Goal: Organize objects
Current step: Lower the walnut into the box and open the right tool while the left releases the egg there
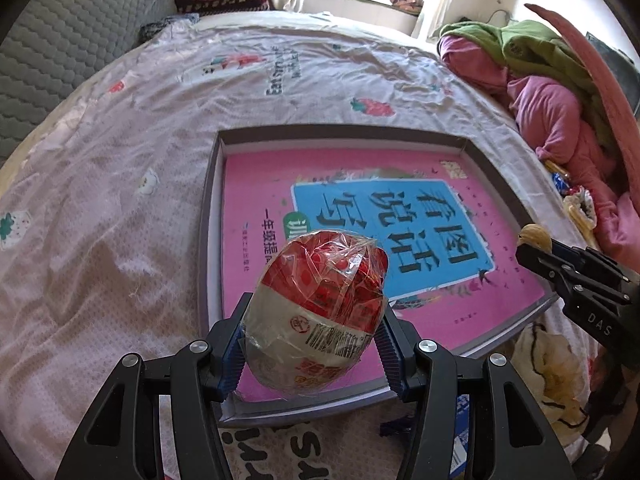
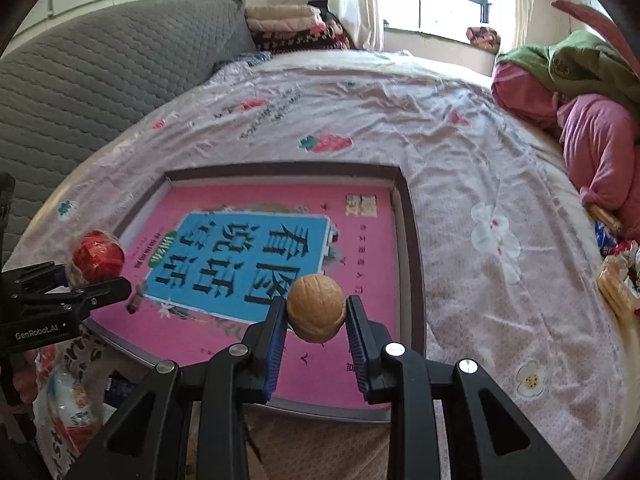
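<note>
My left gripper (image 1: 314, 332) is shut on a red and white wrapped egg-shaped snack (image 1: 320, 312), held above the near left part of a shallow grey box (image 1: 208, 216) lined with a pink book. My right gripper (image 2: 316, 314) is shut on a tan walnut (image 2: 316, 306), held above the near right part of the same box (image 2: 410, 240). The right gripper with the walnut (image 1: 534, 236) shows at the right in the left wrist view. The left gripper with the snack (image 2: 96, 258) shows at the left in the right wrist view.
The box lies on a bed with a pale printed sheet (image 1: 120, 200). Pink and green clothes (image 1: 552, 112) pile up at the right, with wrapped snacks (image 2: 616, 280) below them. A grey quilted headboard (image 2: 100, 80) is at the left. More packets (image 2: 76, 408) lie at the near left.
</note>
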`<state>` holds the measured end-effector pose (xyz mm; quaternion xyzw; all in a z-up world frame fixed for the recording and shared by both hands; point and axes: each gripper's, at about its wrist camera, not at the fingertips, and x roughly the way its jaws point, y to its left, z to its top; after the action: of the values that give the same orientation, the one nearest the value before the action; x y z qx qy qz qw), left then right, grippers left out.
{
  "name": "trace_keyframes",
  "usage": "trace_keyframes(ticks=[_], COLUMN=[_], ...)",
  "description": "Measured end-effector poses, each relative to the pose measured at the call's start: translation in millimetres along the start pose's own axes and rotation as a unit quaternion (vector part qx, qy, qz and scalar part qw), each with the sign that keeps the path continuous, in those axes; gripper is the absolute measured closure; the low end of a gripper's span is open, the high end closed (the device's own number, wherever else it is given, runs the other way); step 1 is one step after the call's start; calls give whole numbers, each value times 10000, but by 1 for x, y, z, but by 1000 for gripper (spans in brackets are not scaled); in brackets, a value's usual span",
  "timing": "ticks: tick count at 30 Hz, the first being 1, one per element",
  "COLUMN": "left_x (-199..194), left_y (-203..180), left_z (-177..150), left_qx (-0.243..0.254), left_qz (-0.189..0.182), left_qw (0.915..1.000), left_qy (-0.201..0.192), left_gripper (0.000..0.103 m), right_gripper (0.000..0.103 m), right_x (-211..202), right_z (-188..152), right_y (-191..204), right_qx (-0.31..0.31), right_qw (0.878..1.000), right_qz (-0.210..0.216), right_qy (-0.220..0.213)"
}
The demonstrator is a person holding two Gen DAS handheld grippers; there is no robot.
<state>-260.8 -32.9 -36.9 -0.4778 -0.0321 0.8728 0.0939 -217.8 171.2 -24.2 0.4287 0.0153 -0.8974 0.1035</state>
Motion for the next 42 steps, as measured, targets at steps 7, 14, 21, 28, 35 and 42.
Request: trace_keyframes(ticks=[7, 14, 21, 28, 35, 42], left_x=[12, 15, 16, 17, 17, 17], left_y=[-6, -9, -11, -12, -9, -7], left_z=[-6, -8, -8, -9, -8, -7], left_qx=[92, 153, 248, 311, 268, 229], left_qz=[54, 102, 130, 186, 269, 253], left_qw=[9998, 9995, 9992, 9989, 9988, 9989], left_qy=[167, 250, 299, 307, 319, 311], left_gripper=[45, 45, 45, 45, 44, 43], right_gripper=[73, 73, 73, 73, 73, 72], right_x=[17, 24, 24, 23, 19, 18], right_z=[-4, -6, -7, -8, -9, -10], right_y=[8, -1, -1, -4, -10, -10], right_qx=[-101, 138, 202, 277, 396, 373], right_qw=[9991, 9984, 9981, 9978, 9972, 9974], right_qz=[-152, -71, -20, 29, 117, 53], right_qy=[379, 540, 581, 598, 615, 618])
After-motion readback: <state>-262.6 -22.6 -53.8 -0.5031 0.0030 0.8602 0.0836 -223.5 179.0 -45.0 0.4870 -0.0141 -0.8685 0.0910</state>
